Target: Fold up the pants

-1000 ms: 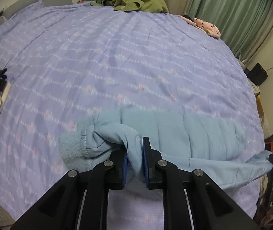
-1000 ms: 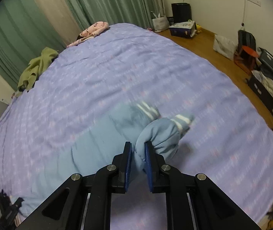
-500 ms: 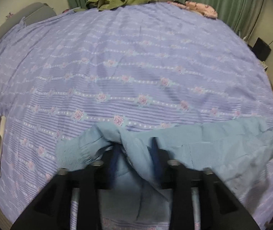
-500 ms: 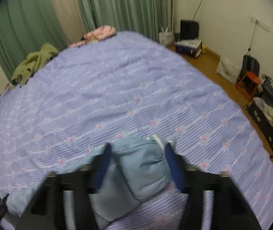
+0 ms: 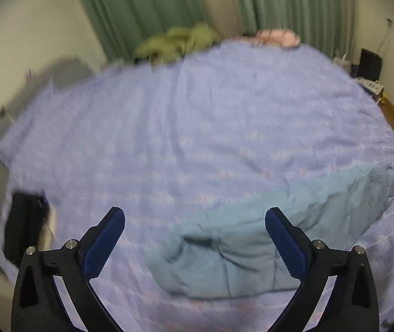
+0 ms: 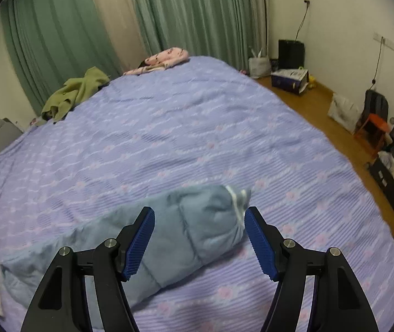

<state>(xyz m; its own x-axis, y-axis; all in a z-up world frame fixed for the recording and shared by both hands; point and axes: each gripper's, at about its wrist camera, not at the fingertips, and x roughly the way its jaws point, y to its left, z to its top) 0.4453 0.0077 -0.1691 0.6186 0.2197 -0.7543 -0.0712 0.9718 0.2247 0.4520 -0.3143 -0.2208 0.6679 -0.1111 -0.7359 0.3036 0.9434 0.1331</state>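
No lettering, label, brand mark or number can be read in either wrist view. The dark blue printed carton (image 6: 289, 81) on the wooden floor, far ahead and to the right of the right gripper's (image 6: 199, 239) wide-parted fingers, carries markings, but they are too small and blurred to read.

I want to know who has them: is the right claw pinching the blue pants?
No, the right claw is wide open, and the blue pants lie loose on the bed beyond its fingers.
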